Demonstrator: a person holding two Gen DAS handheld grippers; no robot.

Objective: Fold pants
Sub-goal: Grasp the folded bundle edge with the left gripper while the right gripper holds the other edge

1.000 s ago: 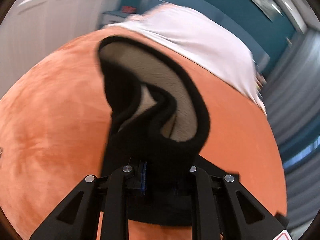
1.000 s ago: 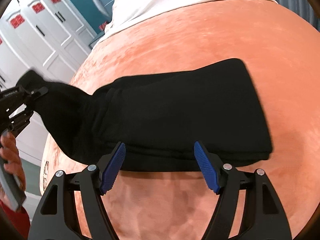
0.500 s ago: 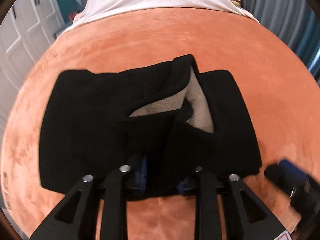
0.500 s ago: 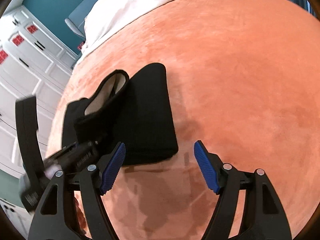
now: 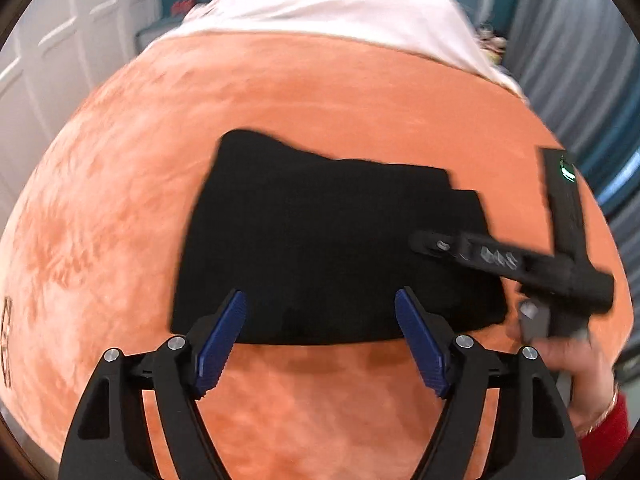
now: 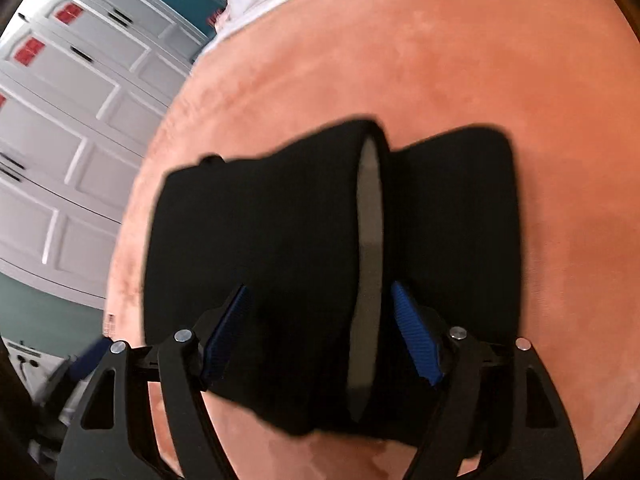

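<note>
Since the half-second-old picture, my left tool (image 5: 320, 326) has let go of the hem it was clamping: its blue pads now stand wide, nothing between them, and the pale lining that showed then is hidden.

Left wrist view. Item: black pants (image 5: 332, 240), folded to a compact block, lying flat on the orange bed cover (image 5: 120, 200), near edge just ahead of my released left tool. Far edge stepped, layers not quite square. Item: right tool (image 5: 436, 245), reaching in from the right over the block's right end, held by the hand (image 5: 576, 360). Beyond: white sheet (image 5: 340, 4) at the bed's head.

Right wrist view. Item: same pants (image 6: 280, 248), now close under my right tool (image 6: 320, 328). One thick folded layer stands up off the rest, a strip of grey lining (image 6: 368, 248) showing along its edge. Fabric fills the gap between the blue pads, yet the pads look spread apart; whether they pinch cloth I cannot tell. Left of the bed: white panelled wardrobe (image 6: 60, 140).

Step in hand, as I judge it: lay that raised layer down and flatten the block. Method: lower it square onto the stack, align edges with the stepped far side, tuck the lining out of sight, then press with released pads, not dragging the cover.
</note>
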